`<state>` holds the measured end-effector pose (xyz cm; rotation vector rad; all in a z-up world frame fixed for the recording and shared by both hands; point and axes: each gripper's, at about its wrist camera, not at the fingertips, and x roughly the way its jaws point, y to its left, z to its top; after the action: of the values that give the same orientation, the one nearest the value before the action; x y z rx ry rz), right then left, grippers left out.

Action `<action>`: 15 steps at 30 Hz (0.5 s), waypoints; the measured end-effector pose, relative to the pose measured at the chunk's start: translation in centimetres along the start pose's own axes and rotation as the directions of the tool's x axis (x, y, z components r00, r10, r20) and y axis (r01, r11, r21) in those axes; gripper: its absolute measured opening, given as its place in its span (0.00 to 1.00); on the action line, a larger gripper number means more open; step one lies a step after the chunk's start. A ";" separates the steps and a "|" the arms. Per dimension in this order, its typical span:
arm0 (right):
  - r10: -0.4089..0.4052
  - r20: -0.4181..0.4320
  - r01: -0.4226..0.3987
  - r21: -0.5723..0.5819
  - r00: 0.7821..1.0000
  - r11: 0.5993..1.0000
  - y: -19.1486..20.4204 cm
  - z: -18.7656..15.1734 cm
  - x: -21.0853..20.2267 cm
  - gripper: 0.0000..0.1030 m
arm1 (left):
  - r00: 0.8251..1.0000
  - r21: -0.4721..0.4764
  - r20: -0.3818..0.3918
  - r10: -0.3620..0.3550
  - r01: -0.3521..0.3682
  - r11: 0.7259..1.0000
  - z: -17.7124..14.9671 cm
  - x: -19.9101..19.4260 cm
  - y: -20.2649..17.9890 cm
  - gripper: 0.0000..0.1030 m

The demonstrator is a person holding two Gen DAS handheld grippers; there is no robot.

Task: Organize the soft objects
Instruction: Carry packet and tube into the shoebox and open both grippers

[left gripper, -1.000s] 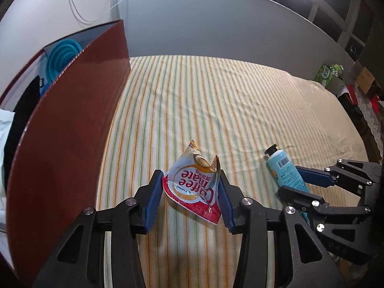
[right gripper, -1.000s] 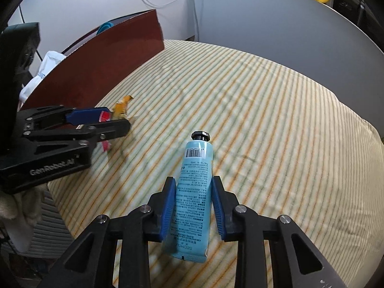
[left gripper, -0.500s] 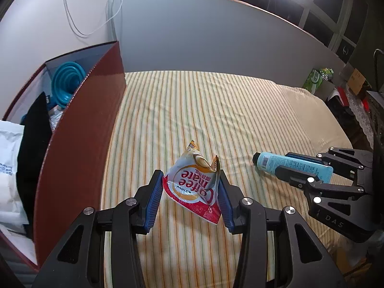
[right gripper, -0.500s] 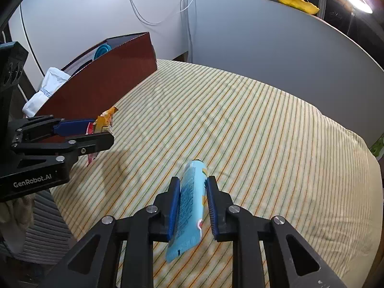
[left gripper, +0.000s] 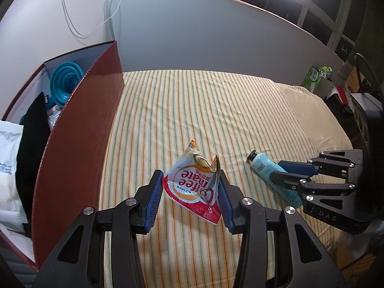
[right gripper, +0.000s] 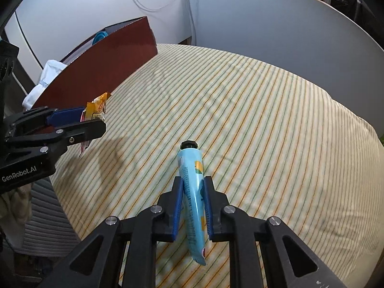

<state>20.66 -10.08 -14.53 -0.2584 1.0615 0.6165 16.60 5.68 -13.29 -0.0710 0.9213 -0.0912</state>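
My left gripper [left gripper: 189,180] is shut on a red and white Coffee-mate pouch [left gripper: 192,187] and holds it above the striped cloth [left gripper: 216,110]. The pouch also shows in the right wrist view [right gripper: 94,110], in the left gripper [right gripper: 93,120]. My right gripper [right gripper: 193,184] is shut on a light blue tube [right gripper: 193,192] with a black cap, lifted off the cloth. The tube [left gripper: 266,168] and the right gripper [left gripper: 280,170] show at the right of the left wrist view. A dark red box [left gripper: 79,144] stands at the left, open at the top.
Inside the box are a teal funnel [left gripper: 64,84], a black item [left gripper: 31,124] and a white bag [left gripper: 8,168]. A grey panel [left gripper: 216,36] stands behind the cloth. A green pack [left gripper: 314,76] and clutter lie past the right edge.
Both grippers have risen with their objects. The tube has left the cloth and turned on edge between the right fingers. More of the box's inside shows.
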 end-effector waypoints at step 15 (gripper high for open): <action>-0.012 -0.086 0.004 -0.099 0.996 0.995 1.3 0.6 1.8 0.14 | 1.000 -0.014 0.015 0.009 -0.009 1.000 0.0 -1.0 0.7 0.41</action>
<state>20.95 -8.11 -15.72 -0.3777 1.1138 0.6560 15.99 6.53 -12.58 -0.0799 0.9074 -0.0761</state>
